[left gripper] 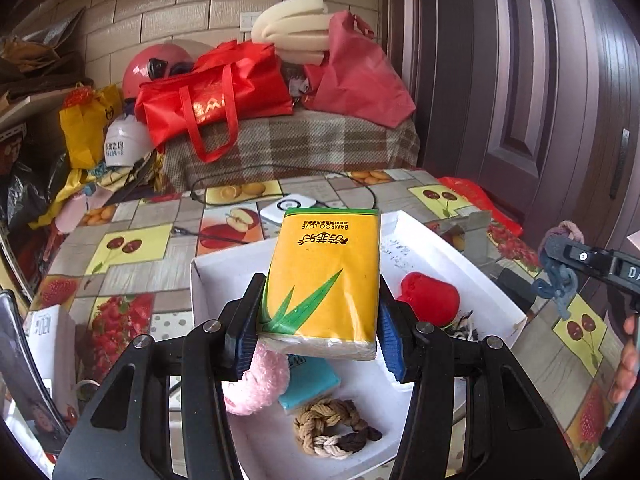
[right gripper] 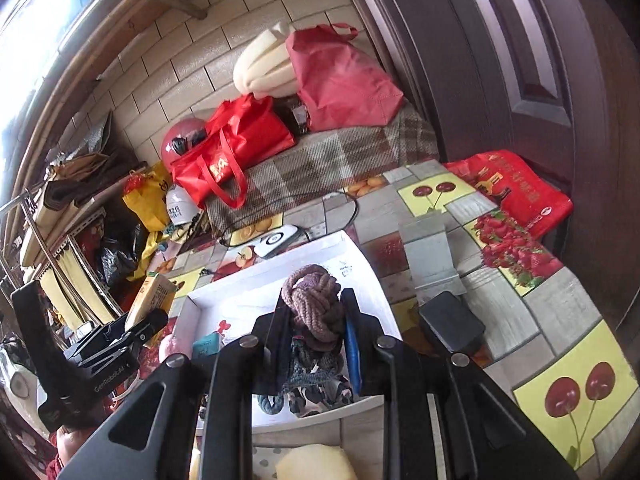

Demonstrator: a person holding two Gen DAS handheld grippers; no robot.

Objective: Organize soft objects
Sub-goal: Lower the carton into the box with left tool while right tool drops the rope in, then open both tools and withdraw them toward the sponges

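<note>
Below, fruit-print tablecloth (left gripper: pixel 132 240); left claw (left gripper: pixel 320 320) clamping tissue pack (left gripper: pixel 324 280), right claw (right gripper: pixel 316 344) clamping knotted rope (right gripper: pixel 314 300).

A yellow plastic-wrapped tissue pack (left gripper: pixel 324 284) hangs clamped above the white cardboard tray (left gripper: pixel 460 256), where a red soft toy (left gripper: pixel 430 298), pink plush ball (left gripper: pixel 256 384), teal sponge block (left gripper: pixel 310 384) and tan braided rope ring (left gripper: pixel 332 428) lie. A mauve and grey knotted rope (right gripper: pixel 312 312) is pinched above the tray's near edge.

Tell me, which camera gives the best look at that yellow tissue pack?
The left wrist view: the yellow tissue pack fills the middle, printed face and bamboo leaf plain, clamped by the left gripper above the white box. The right wrist view catches only its tilted edge at the far left.
</note>
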